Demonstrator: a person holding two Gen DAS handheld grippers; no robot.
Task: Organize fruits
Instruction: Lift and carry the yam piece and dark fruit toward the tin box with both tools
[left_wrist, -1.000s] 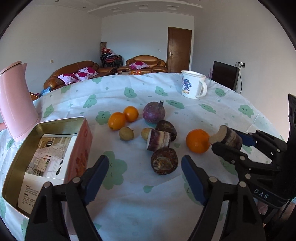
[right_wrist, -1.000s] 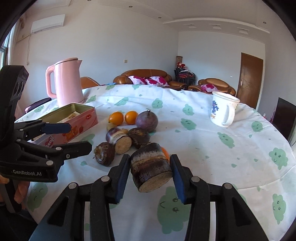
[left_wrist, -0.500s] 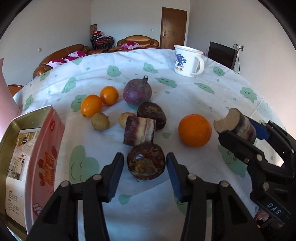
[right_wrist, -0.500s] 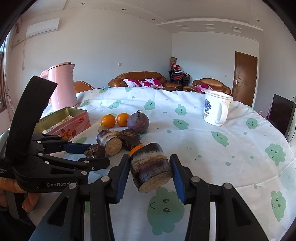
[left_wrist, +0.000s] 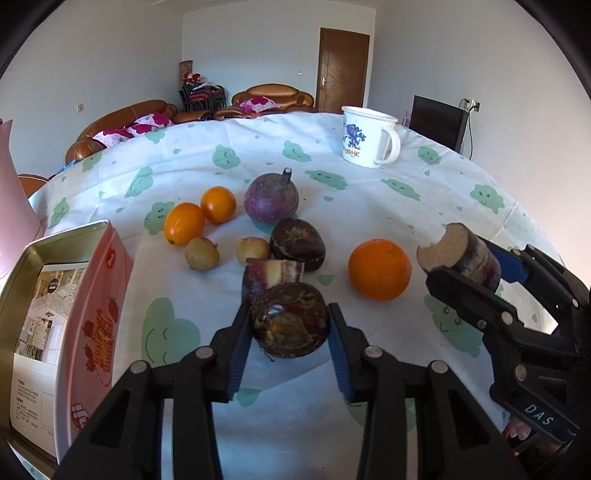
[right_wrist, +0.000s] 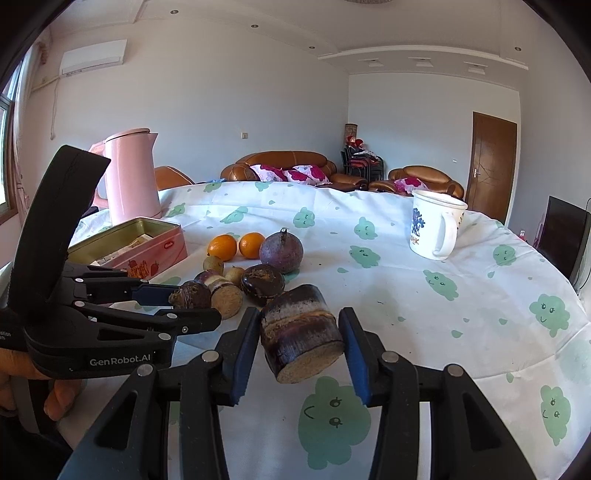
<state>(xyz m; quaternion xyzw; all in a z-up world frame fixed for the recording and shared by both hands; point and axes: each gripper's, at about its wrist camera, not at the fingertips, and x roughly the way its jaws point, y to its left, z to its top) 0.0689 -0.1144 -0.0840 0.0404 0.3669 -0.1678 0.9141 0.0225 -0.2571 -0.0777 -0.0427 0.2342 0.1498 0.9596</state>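
Currently left tongs (left_wrist: 290, 326) are clamped on a dark brown round fruit (left_wrist: 290, 325), blue pads touching both its sides, fruit at or just off the cloth, can't tell which. Right tongs (right_wrist: 301, 341) grip a cut sugarcane chunk (right_wrist: 301, 338), dark skin, pale cut face toward the camera, held clear above the counter (right_wrist: 406, 295); from the left wrist view that chunk sits at the right edge with a bitten-looking notch in its end. Just behind the left tongs: a second cane piece (left_wrist: 273, 273) lying on the cloth, nearly touching the gripped fruit. Right of it, a large orange (left_wrist: 379, 269) standing alone. Behind the cane piece, another dark brown fruit (left_wrist: 297, 243), with two small tan fruits (left_wrist: 202, 253) to its left, apart from each other. Further back, a purple round fruit with stem (left_wrist: 271, 199) up, and two small oranges (left_wrist: 184, 223) side by side to its left, close together. Left edge: open pink tin (left_wrist: 94, 317) with printed paper inside, near the fruit cluster but not touching it. Pink kettle (right_wrist: 129, 177) stands behind the tin. Far right on the counter, a white mug (left_wrist: 367, 136) with blue print, well apart from the fruit. Green-cloud tablecloth covers the counter. Beyond it: brown sofas, wooden door.
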